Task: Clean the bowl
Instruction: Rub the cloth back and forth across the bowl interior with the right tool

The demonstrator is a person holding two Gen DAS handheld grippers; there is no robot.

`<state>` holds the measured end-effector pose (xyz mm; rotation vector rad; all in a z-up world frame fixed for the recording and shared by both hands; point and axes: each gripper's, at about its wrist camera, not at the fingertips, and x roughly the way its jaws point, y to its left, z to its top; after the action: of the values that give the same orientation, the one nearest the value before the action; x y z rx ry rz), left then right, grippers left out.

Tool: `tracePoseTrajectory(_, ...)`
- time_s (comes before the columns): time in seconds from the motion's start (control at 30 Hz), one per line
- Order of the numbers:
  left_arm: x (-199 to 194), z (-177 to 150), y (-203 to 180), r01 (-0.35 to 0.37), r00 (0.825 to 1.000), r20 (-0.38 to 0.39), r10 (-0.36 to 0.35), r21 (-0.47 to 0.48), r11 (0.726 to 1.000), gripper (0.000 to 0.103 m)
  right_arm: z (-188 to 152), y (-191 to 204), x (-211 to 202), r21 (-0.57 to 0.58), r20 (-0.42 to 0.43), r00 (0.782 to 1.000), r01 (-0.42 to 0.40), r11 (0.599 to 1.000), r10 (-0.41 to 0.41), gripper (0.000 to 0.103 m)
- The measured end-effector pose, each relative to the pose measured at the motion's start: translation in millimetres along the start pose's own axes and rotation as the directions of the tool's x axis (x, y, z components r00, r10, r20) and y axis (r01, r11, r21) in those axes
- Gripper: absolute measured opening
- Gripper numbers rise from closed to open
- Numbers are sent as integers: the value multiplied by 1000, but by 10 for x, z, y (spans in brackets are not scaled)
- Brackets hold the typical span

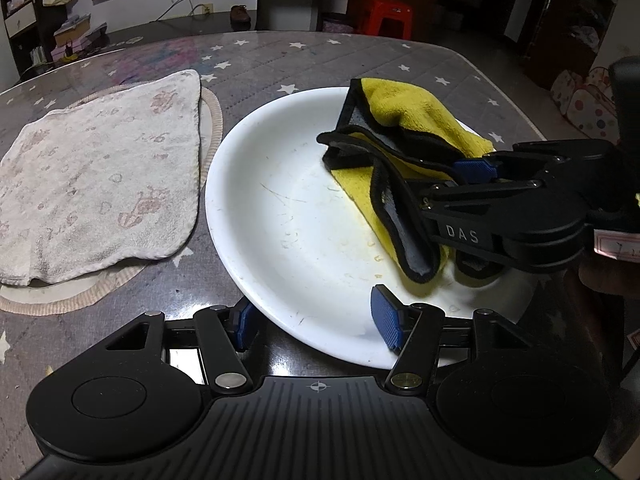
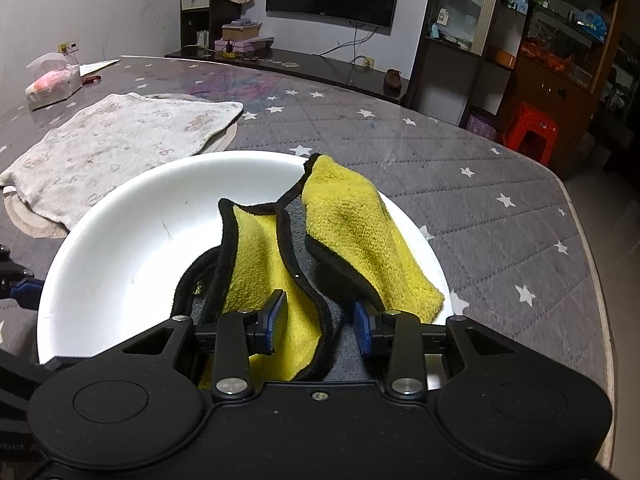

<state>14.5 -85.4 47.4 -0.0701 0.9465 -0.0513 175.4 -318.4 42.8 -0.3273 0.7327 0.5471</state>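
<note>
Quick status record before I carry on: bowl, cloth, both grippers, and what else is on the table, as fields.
bowl: white bowl, shallow, faint marks and specks inside
cloth: yellow cloth with black edging, bunched in the bowl's right half
right gripper: right gripper closed on a fold of the cloth, inside the bowl
left gripper: left gripper straddles the bowl's near rim, one pad outside, one inside; grip unclear
beside bowl: white towel lying flat over a round mat, to the left
surface: grey star-print table cover

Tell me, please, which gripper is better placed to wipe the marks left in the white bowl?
The right gripper: it already pinches the yellow cloth inside the white bowl. The left gripper grips the bowl's near rim, steadying it.
</note>
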Motion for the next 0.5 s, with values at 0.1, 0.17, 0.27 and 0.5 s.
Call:
tracePoseTrajectory(0.1,8,5,7,0,1000,-1,0,0,1000,60,22,-1,23,-1,2,1000,2,1000,-2,38)
tracePoseTrajectory(0.17,13,8,13,-1,1000,-2,1,-1,1000,60,37,-3,39,0,3,1000,3,1000,-3,38)
tracePoseTrajectory(0.27,16,18,10,-2,1000,-2,2,-1,1000,60,42,2,46,-3,3,1000,5,1000,-5,38)
tracePoseTrajectory(0.5,20,28,14,-2,1000,-3,2,0,1000,60,11,16,21,2,7,1000,17,1000,-17,38)
